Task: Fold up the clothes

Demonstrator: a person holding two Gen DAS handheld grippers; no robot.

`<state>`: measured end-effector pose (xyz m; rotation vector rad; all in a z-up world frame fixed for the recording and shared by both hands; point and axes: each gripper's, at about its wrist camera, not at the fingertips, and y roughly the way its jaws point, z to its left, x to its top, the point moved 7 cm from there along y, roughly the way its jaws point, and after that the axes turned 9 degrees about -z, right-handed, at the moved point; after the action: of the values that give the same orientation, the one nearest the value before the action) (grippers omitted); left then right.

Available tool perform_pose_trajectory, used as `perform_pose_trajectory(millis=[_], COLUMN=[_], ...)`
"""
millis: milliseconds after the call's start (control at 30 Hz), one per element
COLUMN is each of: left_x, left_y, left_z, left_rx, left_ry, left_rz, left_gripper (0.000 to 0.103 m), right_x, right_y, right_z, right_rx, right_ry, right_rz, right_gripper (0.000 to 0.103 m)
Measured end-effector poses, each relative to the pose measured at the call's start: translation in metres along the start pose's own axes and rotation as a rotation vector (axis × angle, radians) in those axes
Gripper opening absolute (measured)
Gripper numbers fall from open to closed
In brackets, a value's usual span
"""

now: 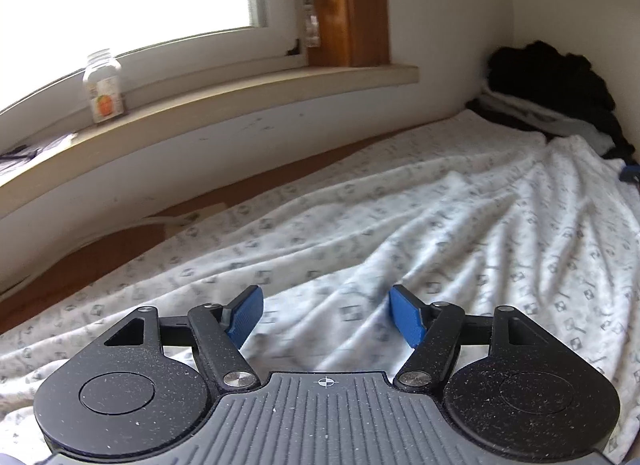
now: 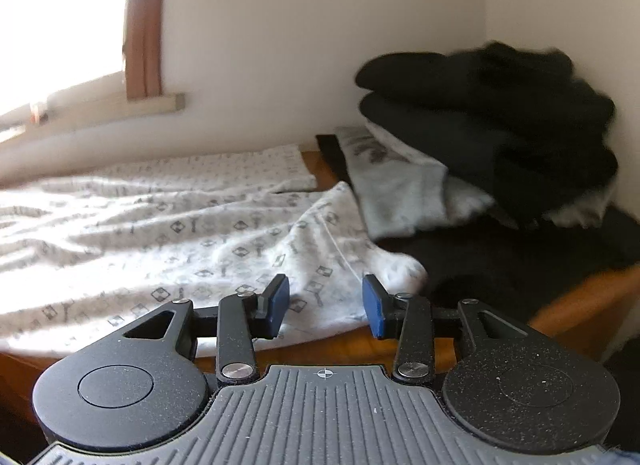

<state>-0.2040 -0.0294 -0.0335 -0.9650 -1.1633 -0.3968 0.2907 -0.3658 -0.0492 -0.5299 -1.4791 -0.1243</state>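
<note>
A white garment with a grey printed pattern (image 1: 400, 225) lies spread and wrinkled on a wooden table. It also shows in the right wrist view (image 2: 180, 217), its near right corner (image 2: 400, 269) rounded by the table's front edge. My left gripper (image 1: 326, 315) is open and empty, a little above the cloth. My right gripper (image 2: 326, 303) is open and empty, just above the cloth's near edge beside that corner. Both have blue pads.
A stack of black and pale folded clothes (image 2: 500, 137) sits in the far right corner against the wall, also in the left wrist view (image 1: 560, 89). A windowsill (image 1: 200, 105) with a clear bottle (image 1: 103, 85) runs along the far left. Bare wooden tabletop (image 2: 580, 297) shows at right.
</note>
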Motion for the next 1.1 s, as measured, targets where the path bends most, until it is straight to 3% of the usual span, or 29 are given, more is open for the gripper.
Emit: perform_pose_trajectory(millis=[167, 267, 333, 467, 533, 567, 600, 633, 733, 867, 1033, 1067, 1100], left_x=[0.008, 0.006, 0.002, -0.003, -0.004, -0.004, -0.004, -0.004, 0.003, 0.023, 0.023, 0.023, 0.022], left_y=[-0.009, -0.004, -0.002, -0.002, -0.001, 0.0, -0.001, -0.001, -0.008, -0.02, -0.008, -0.006, -0.005], left_z=[0.023, 0.032, 0.03, 0.021, 0.018, 0.017, 0.015, 0.013, 0.013, 0.028, 0.02, 0.02, 0.02], left_rx=[0.002, -0.046, -0.079, -0.129, -0.137, -0.136, -0.146, -0.161, -0.131, -0.015, -0.007, 0.004, 0.015], left_ry=[-0.05, -0.105, -0.106, -0.082, -0.071, -0.061, -0.055, -0.05, -0.029, -0.067, -0.053, -0.053, -0.056], left_rz=[-0.016, 0.024, 0.05, 0.069, 0.073, 0.076, 0.076, 0.074, 0.026, -0.078, -0.041, -0.04, -0.04], left_gripper=[0.073, 0.064, 0.055, 0.054, 0.051, 0.046, 0.028, 0.0, 0.001, 0.001, 0.004, 0.006, 0.017], right_x=[0.008, 0.024, 0.034, 0.047, 0.043, 0.041, 0.039, 0.035, 0.029, 0.025, 0.026, 0.026, 0.027], right_y=[-0.004, 0.005, 0.016, 0.043, 0.053, 0.059, 0.064, 0.068, 0.077, 0.078, 0.081, 0.081, 0.082], right_z=[0.006, 0.026, 0.047, 0.102, 0.127, 0.136, 0.143, 0.147, 0.147, 0.138, 0.137, 0.137, 0.137], right_rx=[-0.009, 0.022, 0.066, 0.172, 0.262, 0.272, 0.278, 0.276, 0.204, 0.213, 0.214, 0.211, 0.207], right_ry=[-0.043, -0.036, -0.04, -0.079, -0.109, -0.12, -0.134, -0.15, -0.159, -0.08, -0.088, -0.093, -0.099], right_rz=[0.021, -0.012, -0.022, -0.002, 0.062, 0.072, 0.083, 0.095, 0.068, 0.076, 0.093, 0.096, 0.097], right_gripper=[0.04, 0.04, 0.041, 0.041, 0.041, 0.041, 0.041, 0.041, 0.043, 0.044, 0.047, 0.051, 0.053])
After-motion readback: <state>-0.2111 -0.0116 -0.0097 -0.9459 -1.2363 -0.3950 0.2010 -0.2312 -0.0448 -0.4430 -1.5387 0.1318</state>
